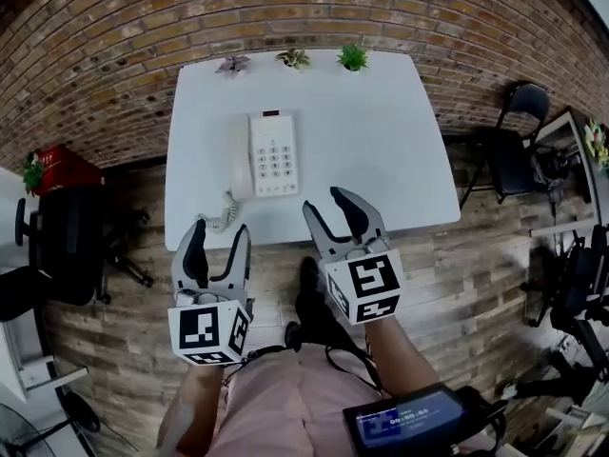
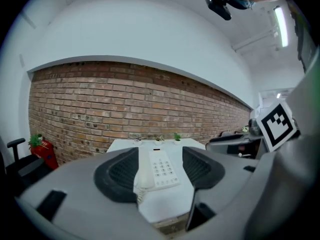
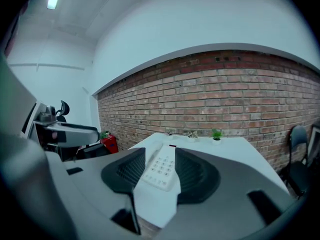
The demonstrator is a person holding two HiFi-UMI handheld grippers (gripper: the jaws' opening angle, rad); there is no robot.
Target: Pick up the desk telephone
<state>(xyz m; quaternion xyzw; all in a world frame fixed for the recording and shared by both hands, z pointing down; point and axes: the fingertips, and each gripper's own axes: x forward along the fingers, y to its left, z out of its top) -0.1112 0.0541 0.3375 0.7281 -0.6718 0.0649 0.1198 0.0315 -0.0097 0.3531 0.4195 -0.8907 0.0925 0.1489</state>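
Head view, with the two gripper views. A white push-button desk telephone point(image 1: 266, 153) is lying flat on a white rectangular table point(image 1: 390, 160), left of the table's middle. Its white handset point(image 1: 239, 157) is resting in the cradle along the left side of the keypad. Its coiled white cord point(image 1: 221, 219) is trailing toward the near table edge.

The left gripper point(image 1: 220, 231), grey with black ribbed pads, is hovering over the near left edge of the table, just beside the cord. Its jaws are standing apart and gripping nothing. In the left gripper view the telephone is showing through the gap between the pads, farther off on the table and touched by neither.

The right gripper point(image 1: 328, 203), of the same build, is hovering over the near edge right of the telephone. It too is released, with its jaws parted and empty. The right gripper view is showing the telephone beyond the gap between the pads, clear of both.

Three small potted plants point(image 1: 293, 58) are standing in a row along the far table edge, against a red brick wall point(image 1: 285, 8). A black office chair point(image 1: 67, 246) is standing left of the table on a wooden plank floor point(image 1: 124, 350). A black folding chair point(image 1: 519, 136) is standing to its right.
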